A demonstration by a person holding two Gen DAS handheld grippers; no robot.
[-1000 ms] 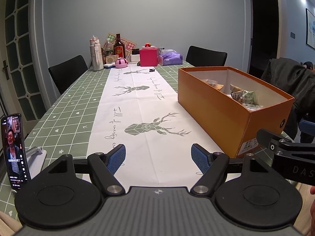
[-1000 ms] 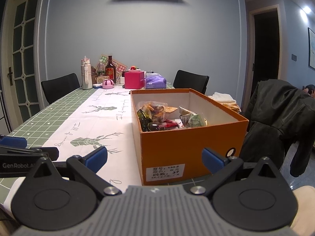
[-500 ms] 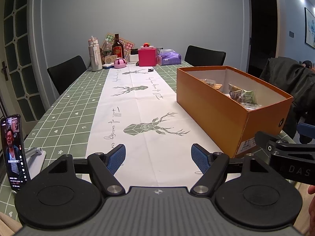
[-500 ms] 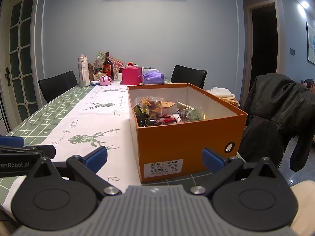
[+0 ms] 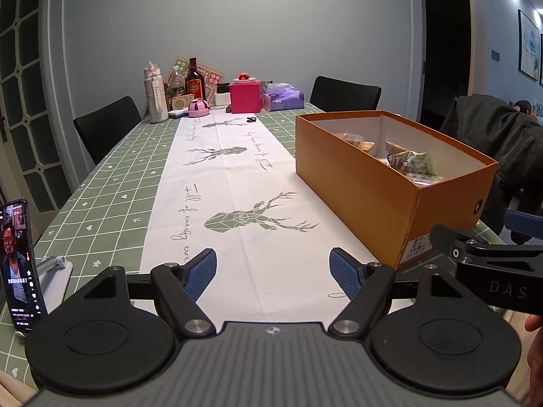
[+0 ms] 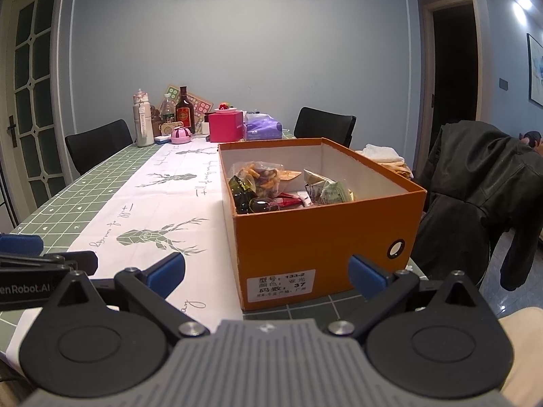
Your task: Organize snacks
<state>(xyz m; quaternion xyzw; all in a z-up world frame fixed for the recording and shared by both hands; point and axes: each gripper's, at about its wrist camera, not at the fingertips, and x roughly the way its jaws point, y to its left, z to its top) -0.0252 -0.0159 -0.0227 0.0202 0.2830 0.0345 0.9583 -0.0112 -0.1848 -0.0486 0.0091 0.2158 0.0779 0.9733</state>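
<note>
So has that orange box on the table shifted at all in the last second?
No. In the left wrist view the orange box keeps its place beside the nearest deer print on the white runner; only the camera view wobbles slightly.

Orange box (image 6: 322,234), white label (image 6: 280,285) on near end: reads "133-2" and "37", other characters not legible. Right gripper (image 5: 492,271) body marked "DAS"; left gripper (image 6: 23,288) body marked "enRobot.AI", start cut off. Table runner (image 5: 234,183): cursive script, "full of energy" approx.
</note>
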